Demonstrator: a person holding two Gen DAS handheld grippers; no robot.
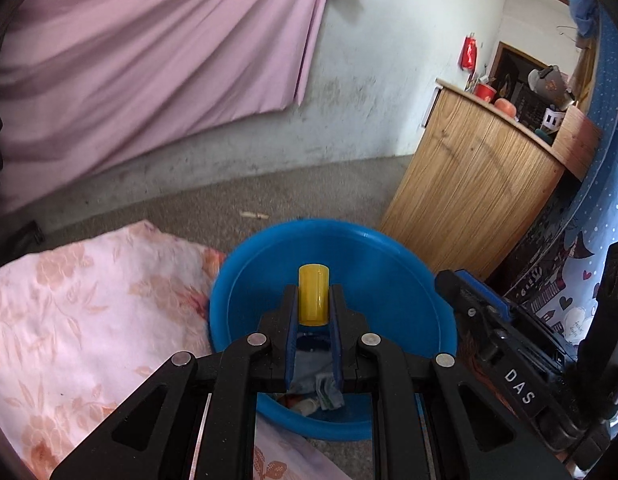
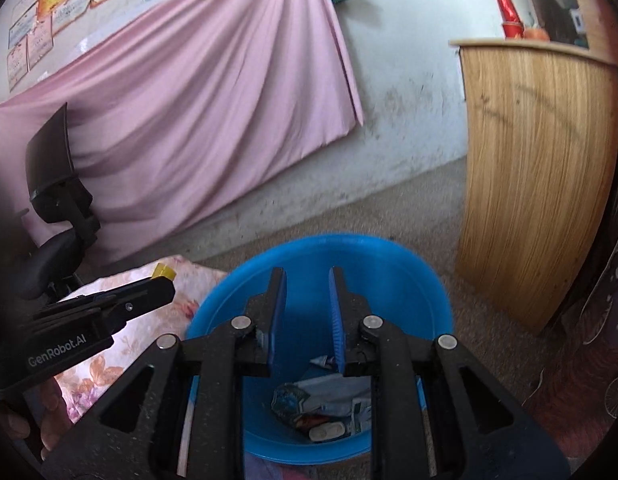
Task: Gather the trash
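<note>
— Yellow bottle?
— Clamped between left tongs, above blue basin.

— Right tongs?
— Parted, holding nothing, over same basin; wrappers at bottom.

— Surroundings?
— Floral bedding left, wooden cabinet right, pink curtain behind.

The right gripper hangs over a blue plastic basin, jaws parted with nothing between them. Below and behind the fingertips, crumpled wrappers and a small white piece lie on the basin's bottom. Left of the jaws, the left gripper grips a small yellow object above a floral quilt. Right of the jaws stands a wooden cabinet.
</note>
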